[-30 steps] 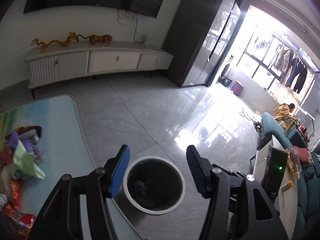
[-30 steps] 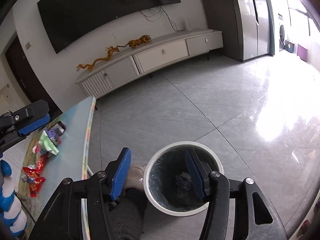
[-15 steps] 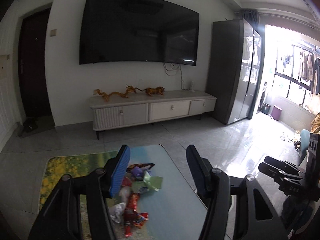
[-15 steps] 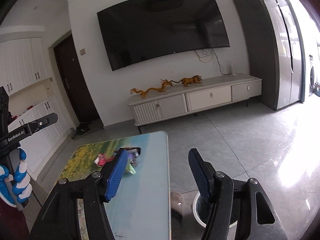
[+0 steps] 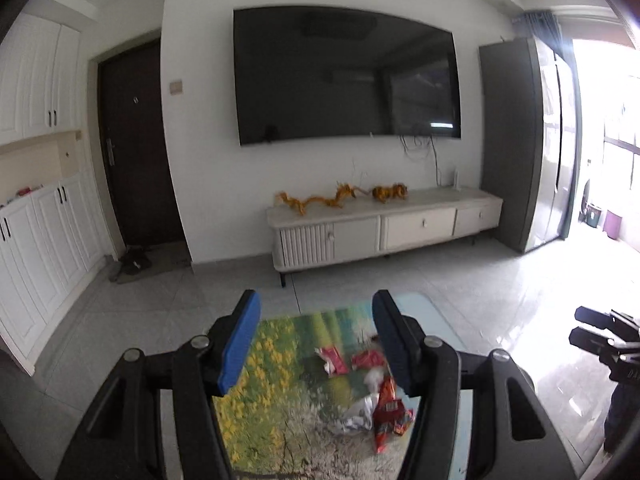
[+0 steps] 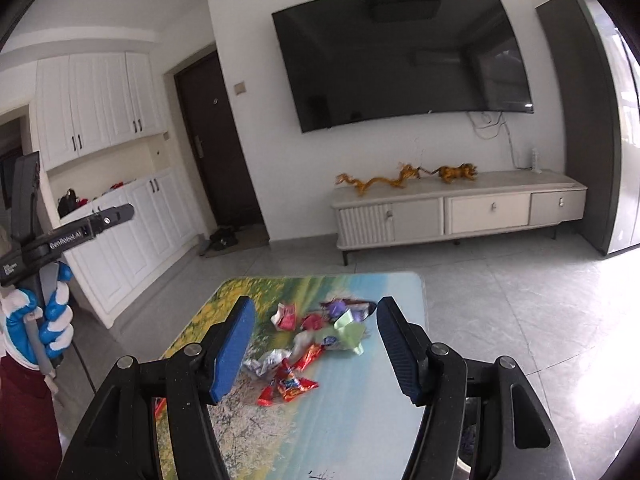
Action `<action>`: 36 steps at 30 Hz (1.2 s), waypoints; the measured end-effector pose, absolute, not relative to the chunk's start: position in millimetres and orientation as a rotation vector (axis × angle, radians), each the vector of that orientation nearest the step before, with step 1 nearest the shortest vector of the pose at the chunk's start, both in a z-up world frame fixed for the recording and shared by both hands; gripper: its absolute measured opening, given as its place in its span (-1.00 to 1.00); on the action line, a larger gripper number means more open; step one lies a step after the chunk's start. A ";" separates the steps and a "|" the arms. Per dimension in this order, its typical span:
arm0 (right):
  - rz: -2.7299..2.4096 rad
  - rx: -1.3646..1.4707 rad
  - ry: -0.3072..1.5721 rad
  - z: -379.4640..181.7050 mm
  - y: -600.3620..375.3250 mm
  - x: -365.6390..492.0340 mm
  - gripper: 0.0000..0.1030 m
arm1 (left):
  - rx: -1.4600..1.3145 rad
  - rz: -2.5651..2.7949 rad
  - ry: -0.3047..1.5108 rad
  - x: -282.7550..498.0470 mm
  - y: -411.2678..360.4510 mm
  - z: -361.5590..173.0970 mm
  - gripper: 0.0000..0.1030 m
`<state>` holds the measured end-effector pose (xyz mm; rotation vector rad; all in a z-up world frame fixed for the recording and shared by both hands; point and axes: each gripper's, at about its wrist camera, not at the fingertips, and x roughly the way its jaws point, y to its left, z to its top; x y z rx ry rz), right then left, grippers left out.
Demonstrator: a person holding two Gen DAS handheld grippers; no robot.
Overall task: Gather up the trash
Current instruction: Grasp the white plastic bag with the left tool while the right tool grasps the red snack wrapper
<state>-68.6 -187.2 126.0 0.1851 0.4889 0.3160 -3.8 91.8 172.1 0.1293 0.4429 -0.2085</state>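
Note:
A pile of crumpled wrappers [image 6: 308, 344], red, silver, purple and pale green, lies on a low table [image 6: 360, 400] with a landscape-print top. The pile also shows in the left wrist view [image 5: 372, 392] on the same table [image 5: 280, 400]. My left gripper [image 5: 316, 340] is open and empty, held above the table's near part. My right gripper [image 6: 316, 344] is open and empty, above the table with the wrappers between its fingers in view. The left gripper [image 6: 80, 224] shows at the far left of the right wrist view. The bin is out of view.
A white TV cabinet [image 5: 380, 232] with gold dragon figures stands against the far wall under a large TV [image 5: 344, 76]. A dark door [image 5: 136, 148] and white cupboards [image 5: 36, 216] are at the left. A tall grey cabinet [image 5: 524, 140] is at the right. Grey tiled floor surrounds the table.
Both grippers have swung up and away from the bin on the floor and now face the table and the wrappers. Both stay open and empty.

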 end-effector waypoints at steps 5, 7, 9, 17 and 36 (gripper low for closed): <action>0.383 0.147 0.589 87.3 -159.4 -41.1 0.18 | 0.080 -0.302 0.606 29.9 94.8 92.6 0.09; 0.414 0.139 0.631 69.6 -150.7 -27.9 0.18 | 0.073 -0.326 0.675 43.9 91.7 60.8 0.09; 0.444 0.131 0.676 50.1 -142.1 -13.7 0.18 | 0.069 -0.340 0.739 57.1 85.5 32.7 0.08; 0.534 0.121 0.811 -9.0 -118.7 23.2 0.10 | 0.066 -0.395 0.913 88.9 74.1 -44.8 0.08; 0.641 0.120 0.938 -59.1 -86.6 74.6 -0.28 | 0.026 -0.420 1.009 115.6 78.6 -95.5 -0.07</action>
